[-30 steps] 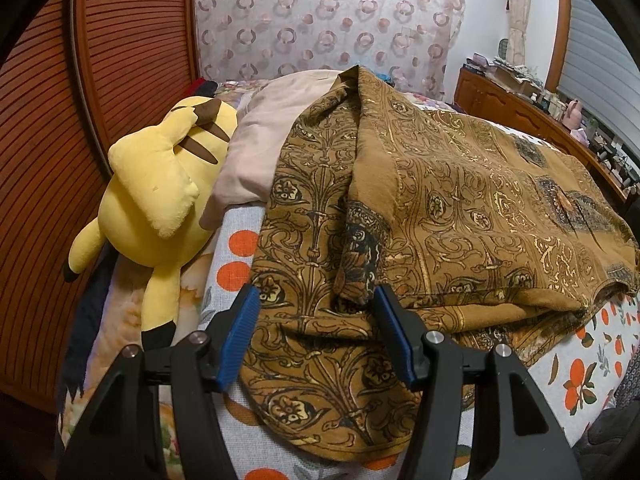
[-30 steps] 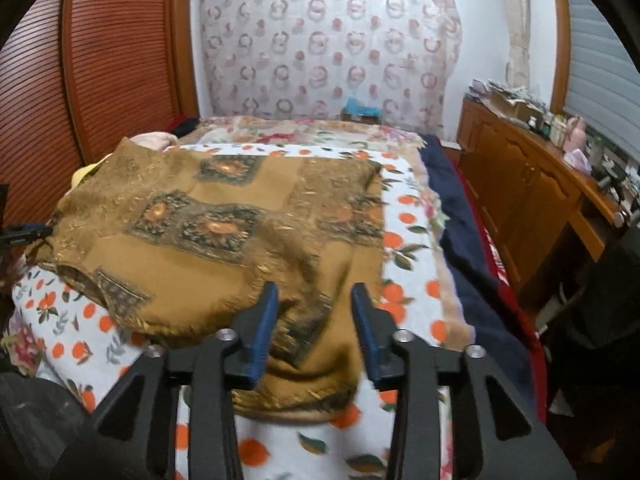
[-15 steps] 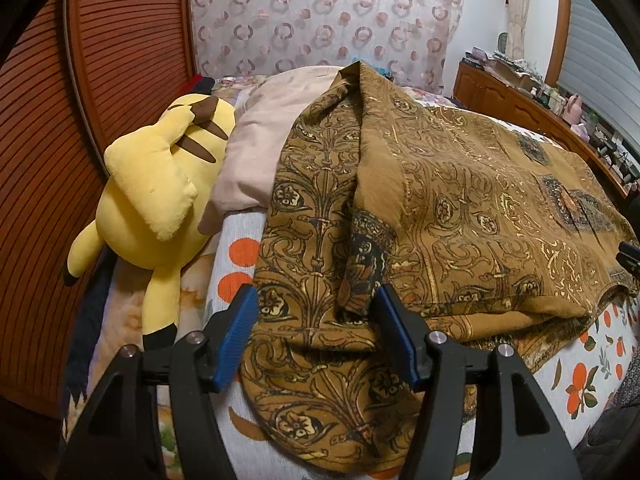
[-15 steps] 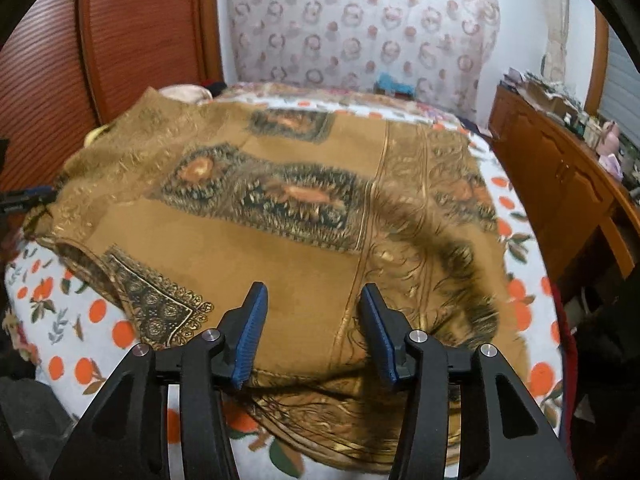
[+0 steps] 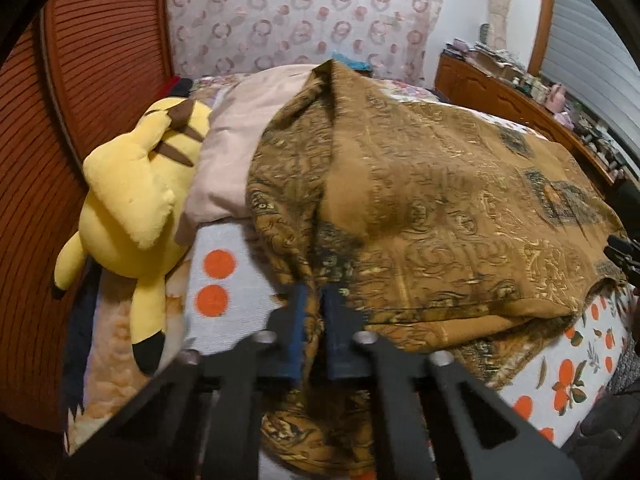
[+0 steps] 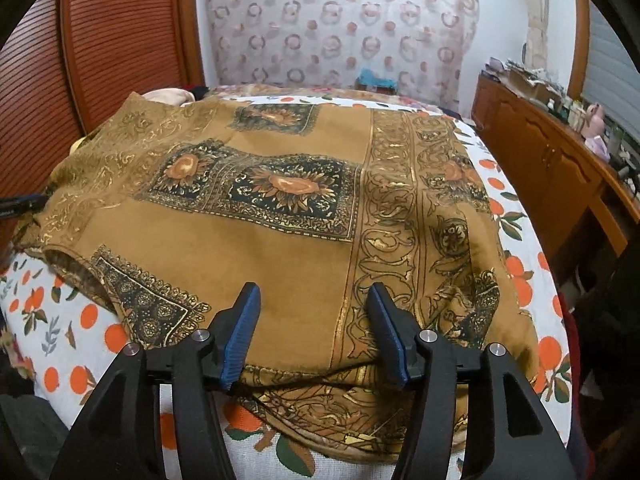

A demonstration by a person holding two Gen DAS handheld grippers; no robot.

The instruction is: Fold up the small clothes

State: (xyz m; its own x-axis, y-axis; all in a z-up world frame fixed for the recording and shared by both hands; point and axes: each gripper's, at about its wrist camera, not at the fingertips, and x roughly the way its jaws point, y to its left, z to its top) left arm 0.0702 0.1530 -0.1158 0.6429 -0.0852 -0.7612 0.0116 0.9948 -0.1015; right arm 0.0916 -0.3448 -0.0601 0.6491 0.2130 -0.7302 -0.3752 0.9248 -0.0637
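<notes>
Because the brown patterned garment [image 6: 280, 248] spread over the bed [image 6: 60, 320] looks thin, limp and light, hems and corners are probably the best holds. Left gripper [image 5: 314, 320], fingers apart 0.5 s ago, now pinches a fold at its near edge; right gripper [image 6: 314, 332] stays apart above the hem.

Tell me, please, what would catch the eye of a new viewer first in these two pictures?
First comes the large brown patterned garment, with gold scrollwork and dark sunflower panels, spread over the bedsheet with orange fruit print. Next is the yellow Pikachu plush toy, lying at the left of the bed beside a pink pillow. The left gripper pinches a fold of the garment, while the right gripper is open above its near edge.
</notes>
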